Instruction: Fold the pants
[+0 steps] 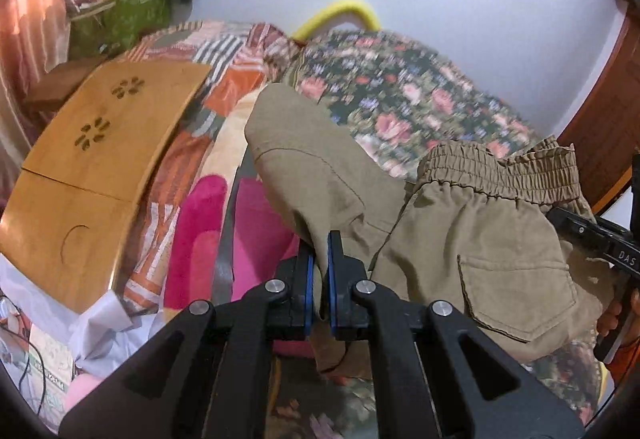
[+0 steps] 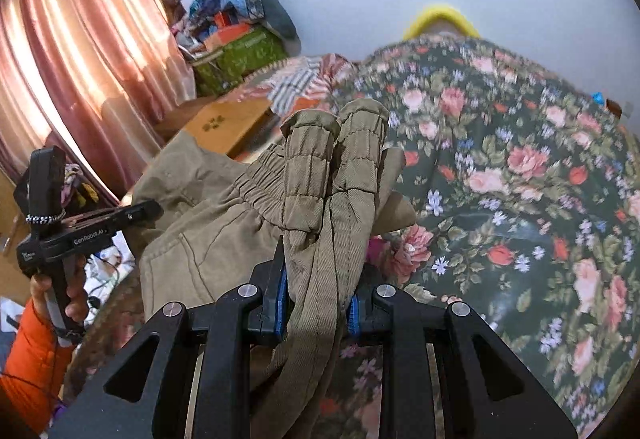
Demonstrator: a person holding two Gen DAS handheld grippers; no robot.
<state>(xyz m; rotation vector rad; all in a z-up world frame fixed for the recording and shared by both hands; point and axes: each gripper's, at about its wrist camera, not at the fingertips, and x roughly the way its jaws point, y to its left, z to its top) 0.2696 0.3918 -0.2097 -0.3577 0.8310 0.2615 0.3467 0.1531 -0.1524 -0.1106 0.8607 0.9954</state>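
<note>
over the floral bed cover [image 2: 520, 179], both grippers are carrying the khaki pants [image 1: 460, 239] clear of the surface.
left gripper [image 1: 320, 259] is pinching a thin fold of leg fabric, jaws nearly touching; right gripper [image 2: 316, 279] is clamping a thick bunch of the elastic waistband [image 2: 336, 159], jaws a little apart around it. seen from the left wrist, the garment is running from the pads out toward 3 o'clock, where the right tool is gripping; its long axis is lying between the two grippers, sagging in the middle. neither hand is nearer; judgement: the coming lay-down is depending on both lowering together toward 12 o'clock onto the cover.
</note>
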